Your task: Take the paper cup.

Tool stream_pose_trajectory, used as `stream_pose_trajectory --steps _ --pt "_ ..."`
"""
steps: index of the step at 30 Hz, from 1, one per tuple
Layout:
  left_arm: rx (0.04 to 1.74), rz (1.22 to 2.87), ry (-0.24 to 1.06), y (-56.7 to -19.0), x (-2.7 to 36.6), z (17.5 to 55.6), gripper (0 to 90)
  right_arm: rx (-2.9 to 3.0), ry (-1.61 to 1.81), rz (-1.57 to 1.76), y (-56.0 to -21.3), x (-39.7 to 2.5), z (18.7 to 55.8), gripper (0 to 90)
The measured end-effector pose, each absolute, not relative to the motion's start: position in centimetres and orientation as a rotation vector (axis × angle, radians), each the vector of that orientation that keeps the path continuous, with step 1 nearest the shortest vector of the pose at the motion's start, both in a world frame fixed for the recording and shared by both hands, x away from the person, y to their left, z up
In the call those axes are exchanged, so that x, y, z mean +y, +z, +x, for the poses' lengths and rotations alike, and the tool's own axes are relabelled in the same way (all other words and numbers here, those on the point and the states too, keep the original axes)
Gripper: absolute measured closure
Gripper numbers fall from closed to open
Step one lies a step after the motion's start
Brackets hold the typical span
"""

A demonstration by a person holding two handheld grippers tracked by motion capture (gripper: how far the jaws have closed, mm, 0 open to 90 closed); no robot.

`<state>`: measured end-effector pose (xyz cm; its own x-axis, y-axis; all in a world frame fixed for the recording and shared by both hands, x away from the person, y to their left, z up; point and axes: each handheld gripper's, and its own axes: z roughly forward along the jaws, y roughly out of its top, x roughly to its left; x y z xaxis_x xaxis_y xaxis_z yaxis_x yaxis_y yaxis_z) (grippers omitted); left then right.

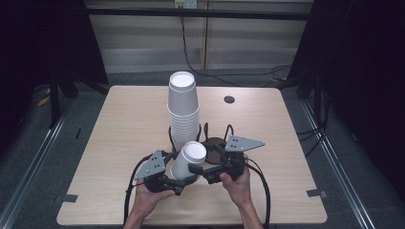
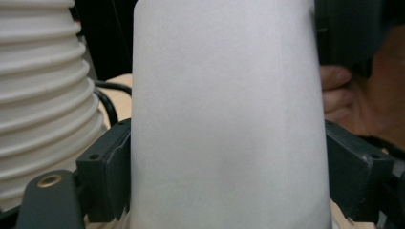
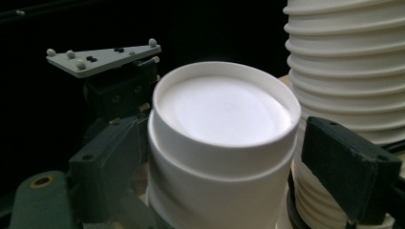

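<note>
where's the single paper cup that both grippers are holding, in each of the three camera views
High view: the single cup is bottom up, low centre, between the left gripper and right gripper.
Left gripper view: its side wall spans the middle, between the jaws.
Right gripper view: its upturned base sits centre.
Shared landmark: the stack of cups, at left and at right.

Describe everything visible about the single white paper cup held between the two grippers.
The single white paper cup is plain, matte and tapered, upside down, its recessed base up and tilted. In the right gripper view it looks like two nested cups. The left gripper clamps its wide lower wall; the right gripper flanks the upper part. The tall stack of white cups stands just behind.
</note>
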<state>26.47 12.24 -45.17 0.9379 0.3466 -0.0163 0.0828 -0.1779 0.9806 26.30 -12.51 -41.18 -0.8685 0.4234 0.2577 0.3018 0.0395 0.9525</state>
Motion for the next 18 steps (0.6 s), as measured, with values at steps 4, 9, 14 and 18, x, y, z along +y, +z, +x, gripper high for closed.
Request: stream_pose_trajectory --steps 4,9,14,18 --pt "0.308 1.773 0.224 -44.9 12.7 26.6 16.3 2.205 1.963 0.772 -41.2 -12.6 26.4 12.6" --pt "0.309 1.810 0.216 -44.7 13.0 26.6 16.4 2.235 1.905 0.754 -41.3 -12.6 26.3 12.7" --pt "0.315 1.857 0.221 -44.6 13.5 26.8 16.5 2.227 1.871 0.780 -41.3 -13.1 26.1 12.8" --pt "0.317 1.888 0.217 -44.2 13.7 27.0 16.5 2.233 1.880 0.751 -41.1 -13.5 25.8 12.7"
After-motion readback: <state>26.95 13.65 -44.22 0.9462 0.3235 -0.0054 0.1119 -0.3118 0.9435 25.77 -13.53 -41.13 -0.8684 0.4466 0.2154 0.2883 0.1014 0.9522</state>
